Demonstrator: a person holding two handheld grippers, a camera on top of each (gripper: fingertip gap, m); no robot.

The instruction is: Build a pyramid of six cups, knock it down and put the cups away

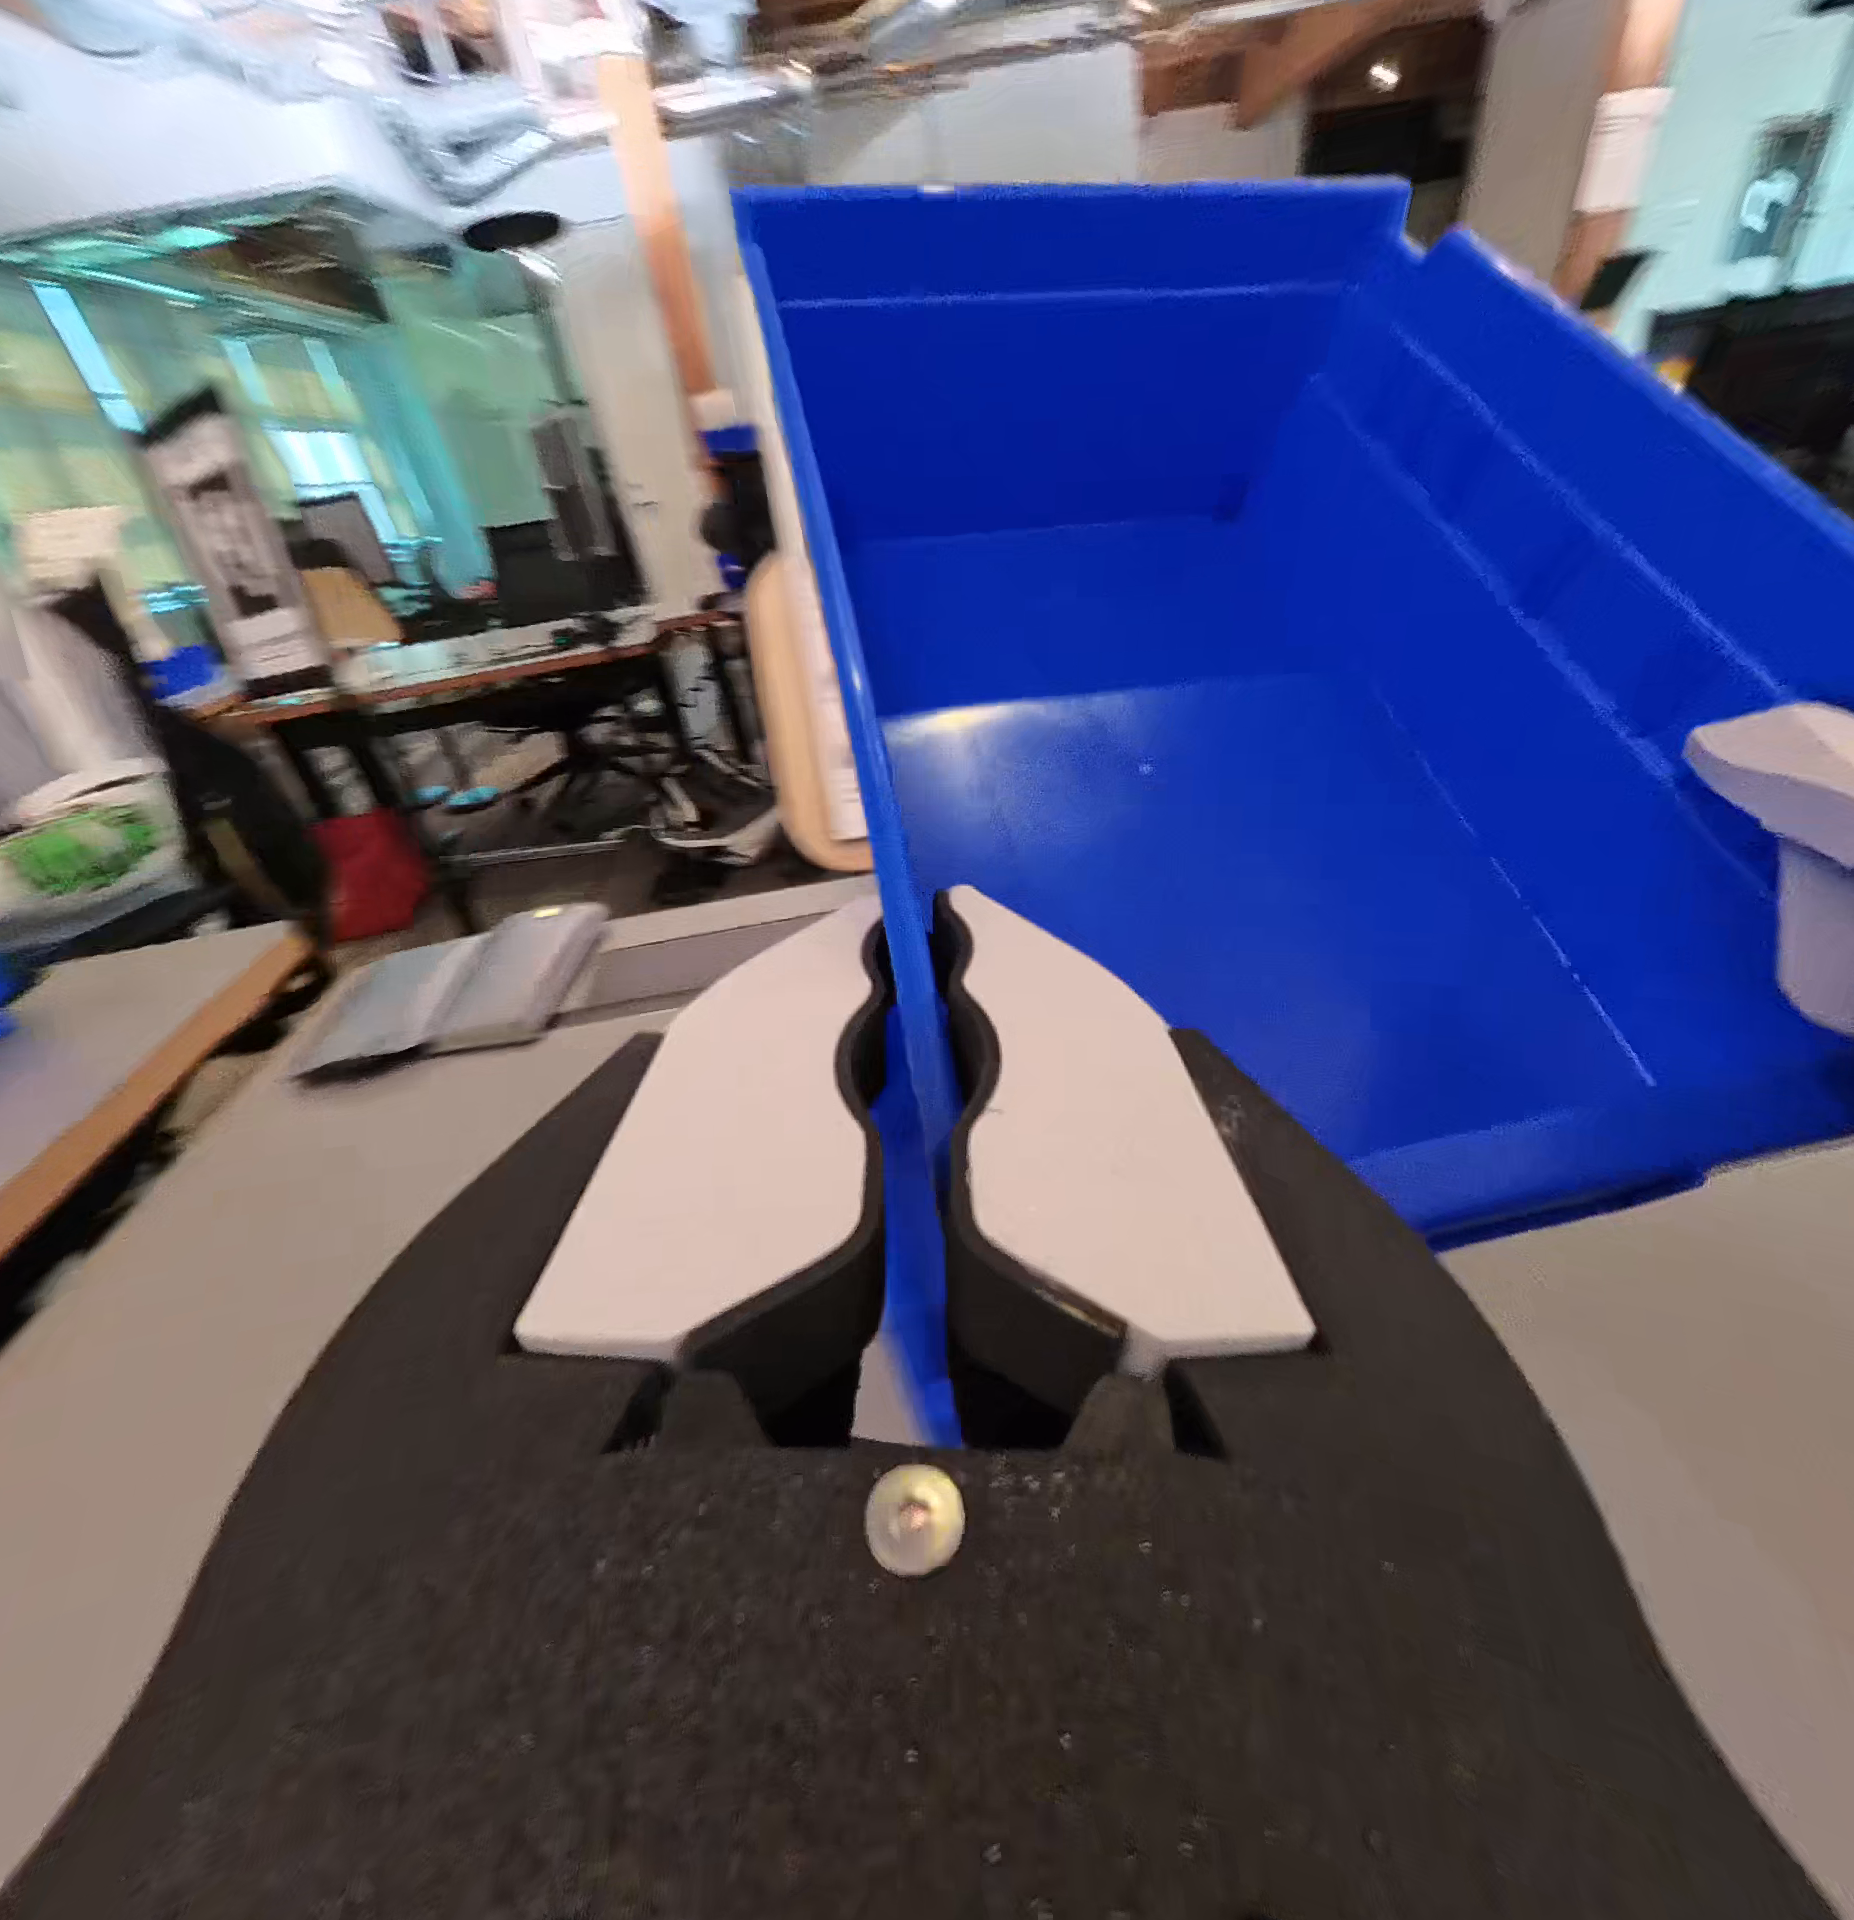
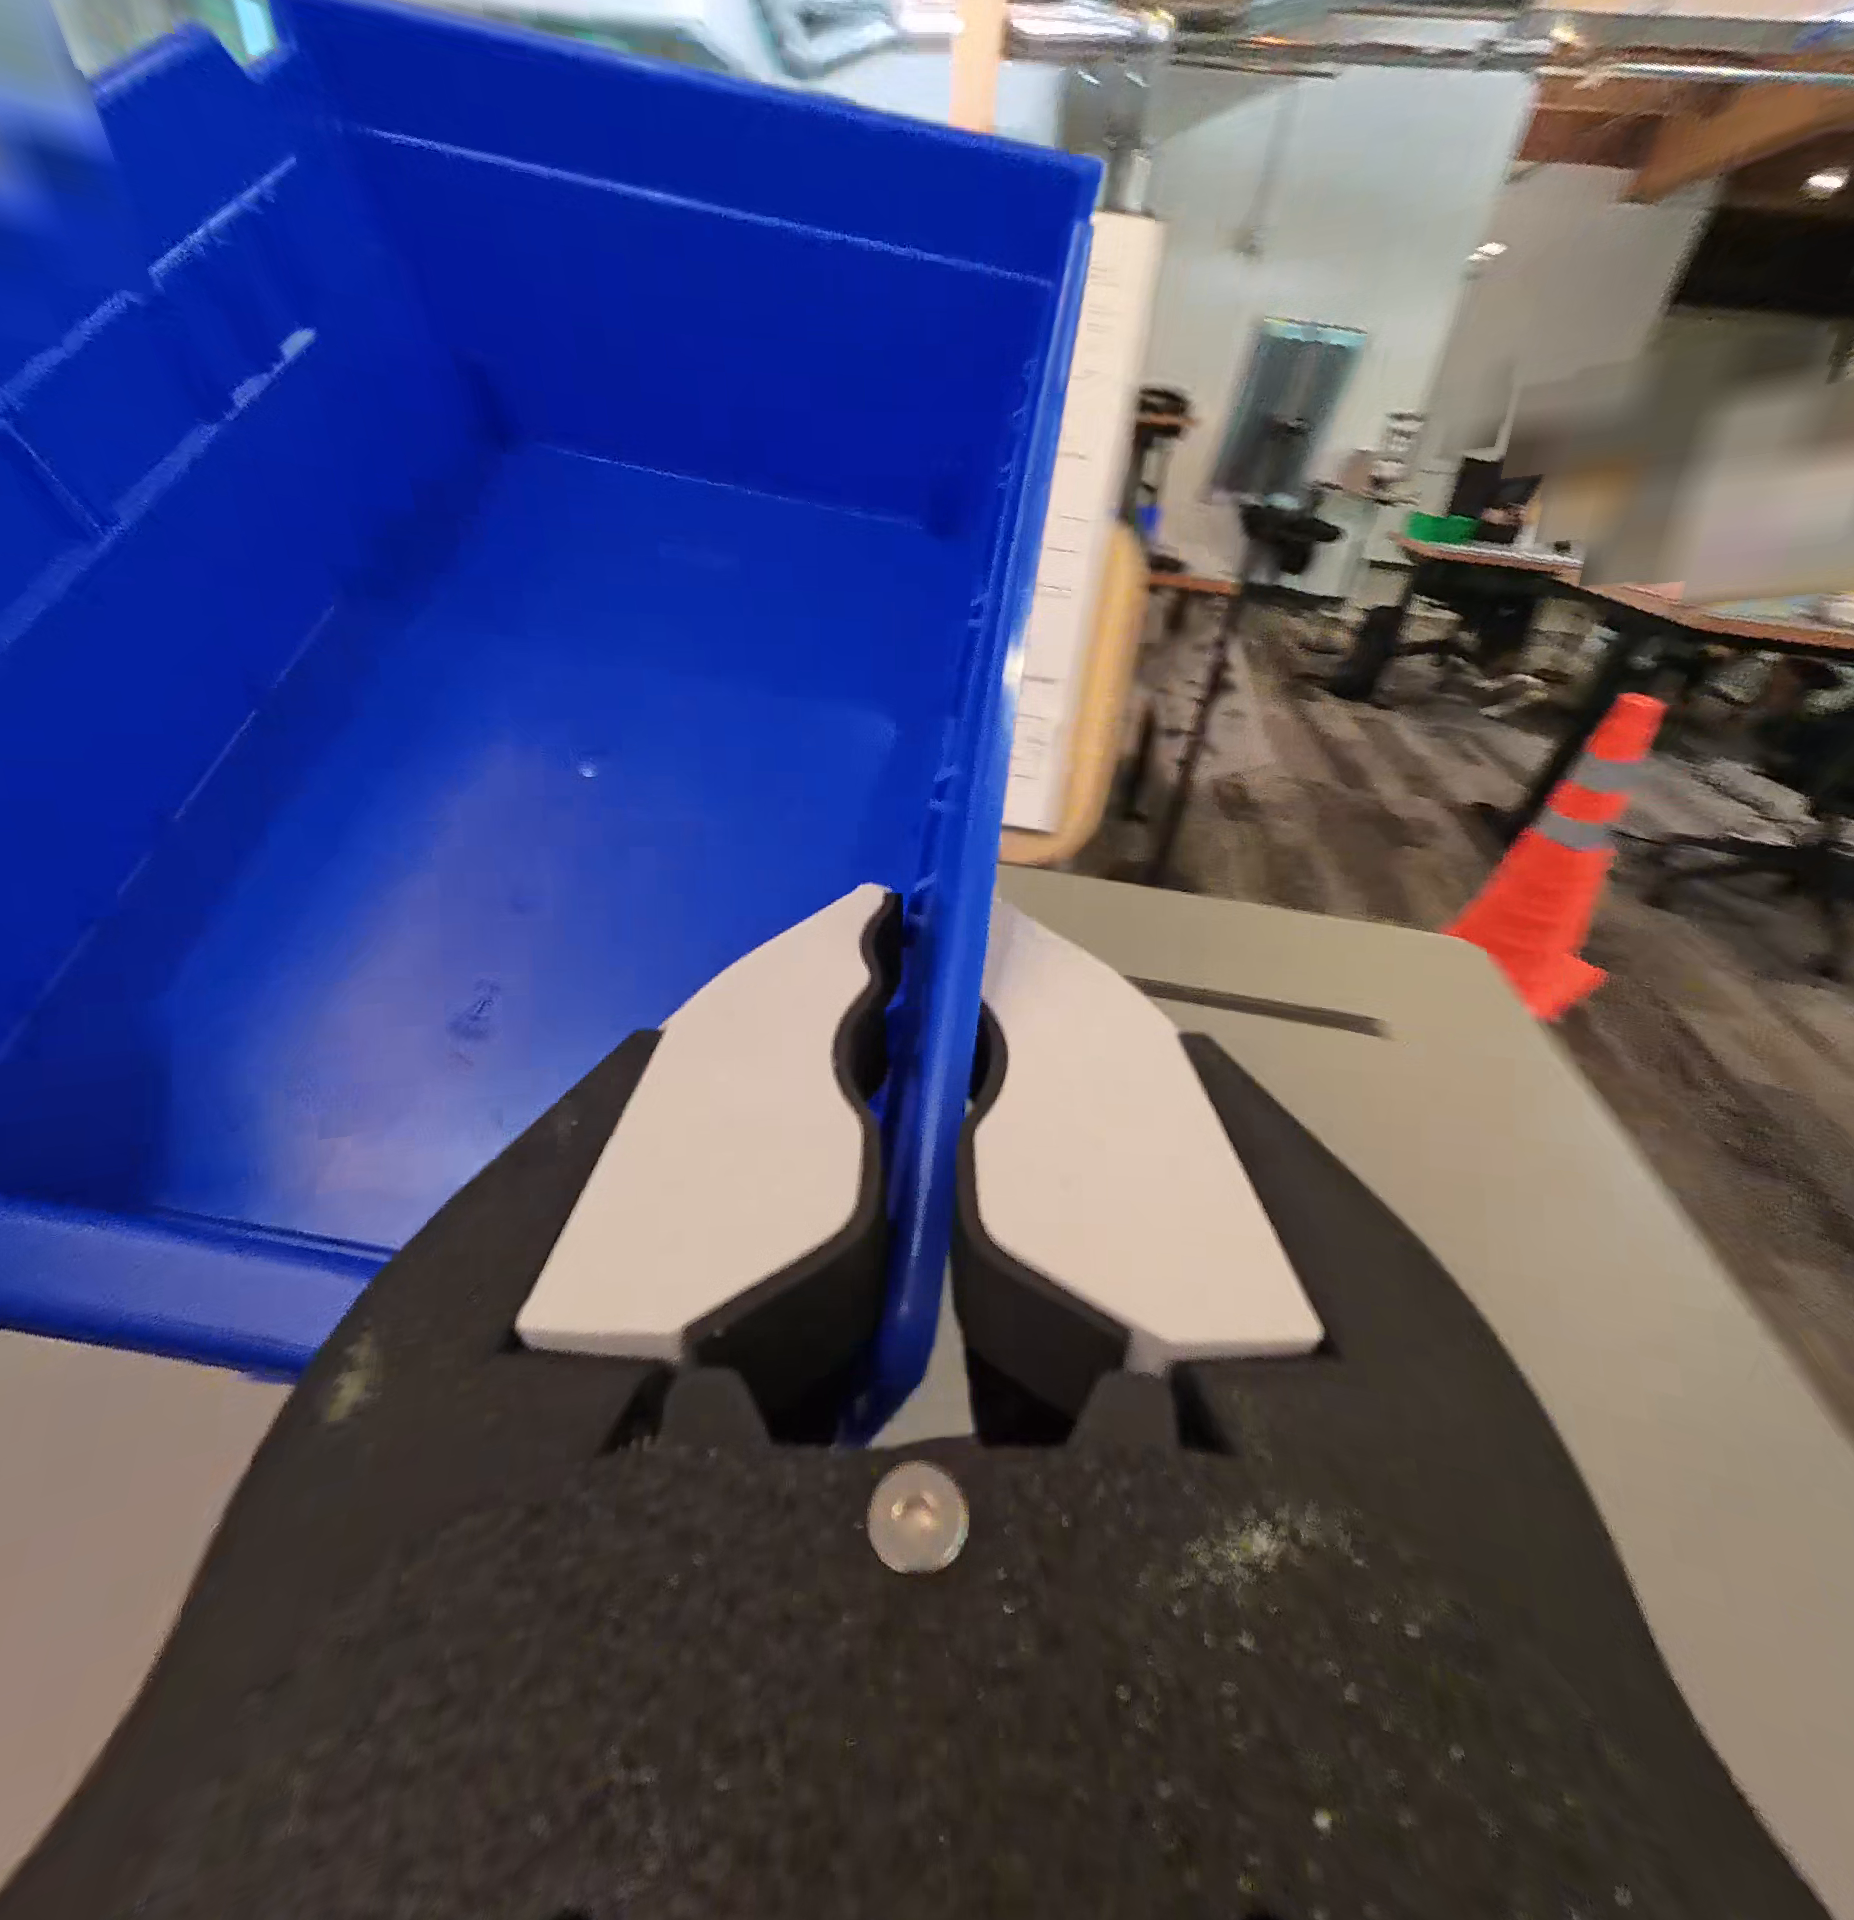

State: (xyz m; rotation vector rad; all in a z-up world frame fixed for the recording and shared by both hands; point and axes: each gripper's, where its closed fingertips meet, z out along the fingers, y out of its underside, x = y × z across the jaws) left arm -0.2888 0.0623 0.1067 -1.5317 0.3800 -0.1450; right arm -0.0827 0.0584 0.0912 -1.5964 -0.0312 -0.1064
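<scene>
A large blue plastic bin (image 1: 1162,831) is tipped up with its open top facing me, and its inside is empty. My left gripper (image 1: 910,914) is shut on the bin's left side wall. My right gripper (image 2: 928,914) is shut on the bin's right side wall (image 2: 964,727). The right gripper's grey fingers also show at the right edge of the left wrist view (image 1: 1796,790). The bin's lower front rim rests near the grey table (image 1: 279,1299). No cups show in either view.
The grey table (image 2: 1525,1299) ends just beyond the bin. A grey ridged object (image 1: 466,987) lies on the table at the left. An orange traffic cone (image 2: 1557,862) stands on the floor to the right. Desks and chairs stand farther back.
</scene>
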